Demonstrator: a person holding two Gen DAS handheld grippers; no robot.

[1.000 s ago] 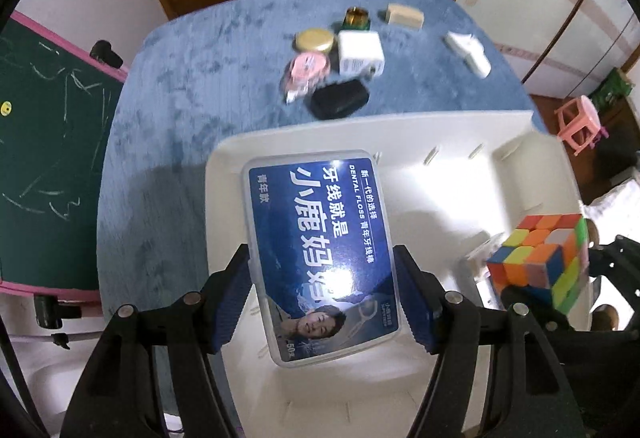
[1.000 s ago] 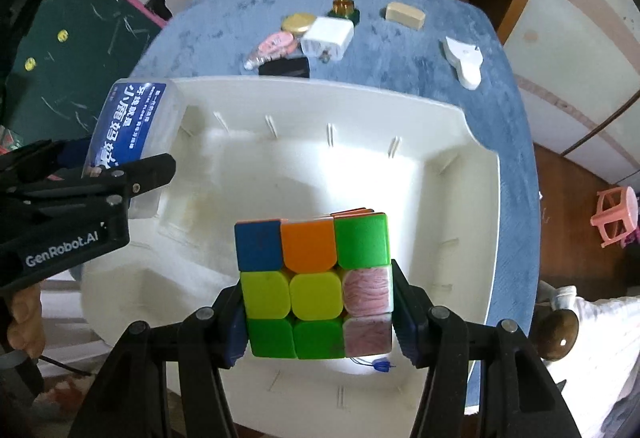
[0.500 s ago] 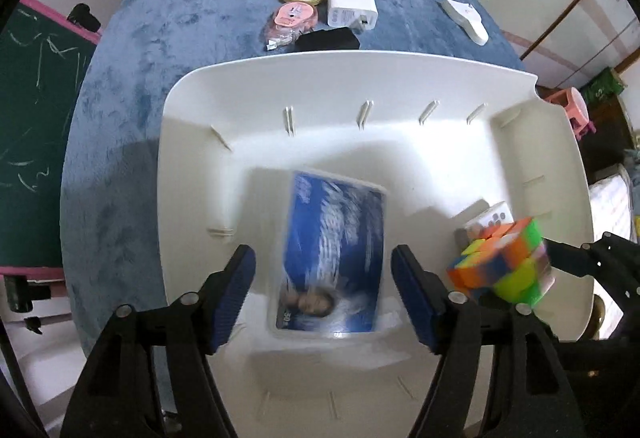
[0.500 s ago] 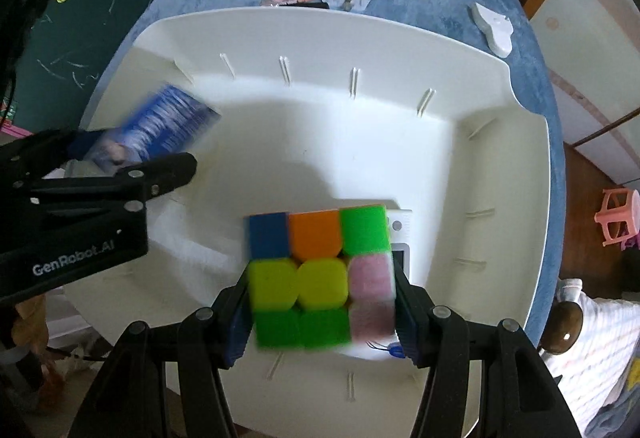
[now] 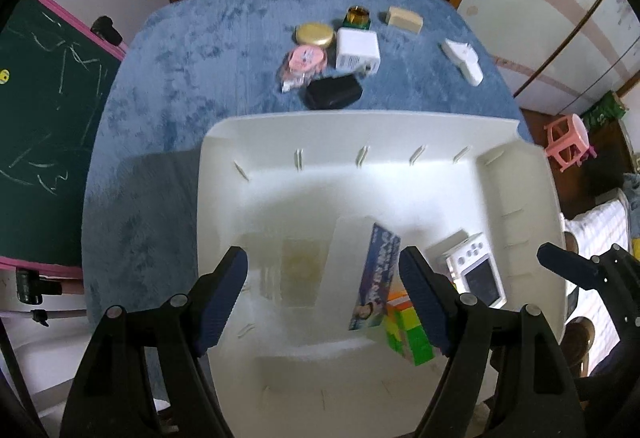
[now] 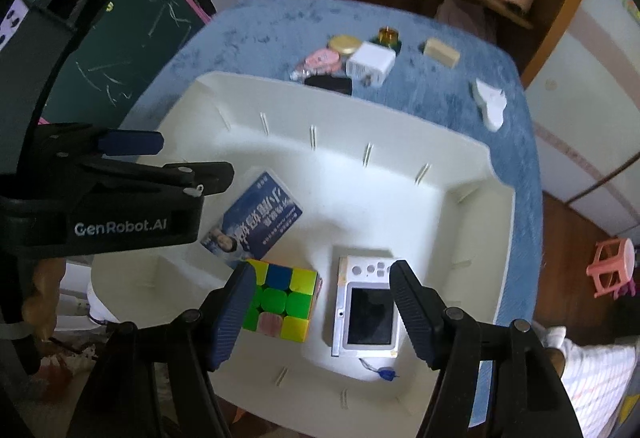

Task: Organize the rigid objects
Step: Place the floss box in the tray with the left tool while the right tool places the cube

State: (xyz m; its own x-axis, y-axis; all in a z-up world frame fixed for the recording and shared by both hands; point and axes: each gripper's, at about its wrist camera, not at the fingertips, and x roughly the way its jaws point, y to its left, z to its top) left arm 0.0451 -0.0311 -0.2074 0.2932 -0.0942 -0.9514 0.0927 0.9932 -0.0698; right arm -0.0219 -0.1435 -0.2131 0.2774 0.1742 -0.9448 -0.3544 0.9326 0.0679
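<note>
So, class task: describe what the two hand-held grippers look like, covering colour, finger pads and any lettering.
Both are matt black plastic. The left hand-held gripper and right hand-held gripper each have two angular fingers with silver rivets and ribbed dark blue pads. White "GenRobot.AI" lettering marks the left one's body.

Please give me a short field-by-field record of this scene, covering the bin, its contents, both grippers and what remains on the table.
bin: white bin on blue tablecloth
in bin: floss box, colour cube, camera
left gripper: open, jaws just widened, nothing gripped
right gripper: open, jaws just widened, nothing gripped
outside bin: white charger, black case, other small items
</note>
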